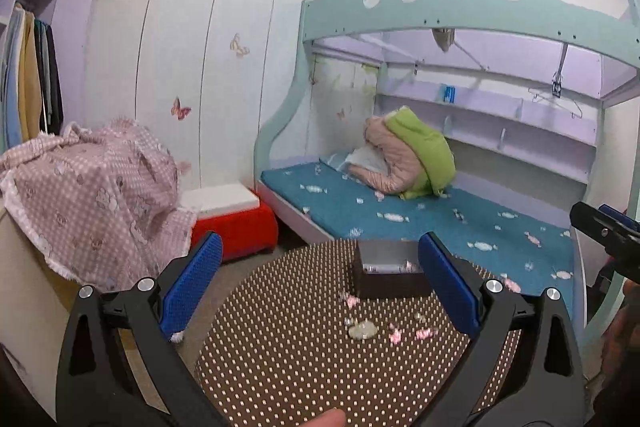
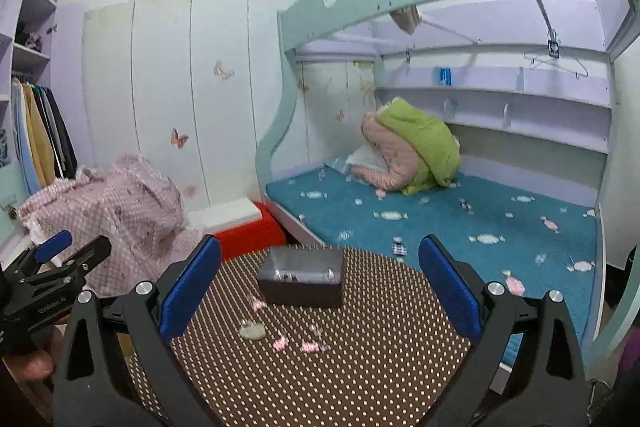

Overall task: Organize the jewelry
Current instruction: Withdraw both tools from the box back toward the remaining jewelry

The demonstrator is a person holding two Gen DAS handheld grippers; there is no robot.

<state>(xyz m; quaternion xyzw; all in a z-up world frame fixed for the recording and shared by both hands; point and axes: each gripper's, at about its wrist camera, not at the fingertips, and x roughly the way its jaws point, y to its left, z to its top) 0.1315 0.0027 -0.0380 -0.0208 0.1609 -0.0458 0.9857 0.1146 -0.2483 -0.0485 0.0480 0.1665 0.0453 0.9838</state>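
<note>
At the left, the left gripper (image 1: 320, 287) hangs above the near part of the round dotted worktop (image 1: 280, 367), its blue fingers (image 1: 192, 285) spread wide with nothing between them. Past them, toward the far edge of the worktop, stands the dark jewelry box (image 1: 386, 277), lid off or open as far as can be told; something pale glints inside, too blurred to name. In front of the box, about mid-worktop, lie the loose pieces: a small pink bit (image 1: 351, 301) just by the box's near left corner, a pale round brooch-like piece (image 1: 362, 330), then two pink pieces (image 1: 424, 333) to its right. At the right, the right gripper (image 2: 320, 287) likewise hovers with its fingers fully parted and empty.

These pieces look tiny, light and hard, likely to skid on the mat or flip away under a pinch. The round piece is probably best taken across its rim with the fingertips; the pink ones across their narrow middle. A gentle, slow close seems wise, since thin clasps or stones may be fragile.
</note>
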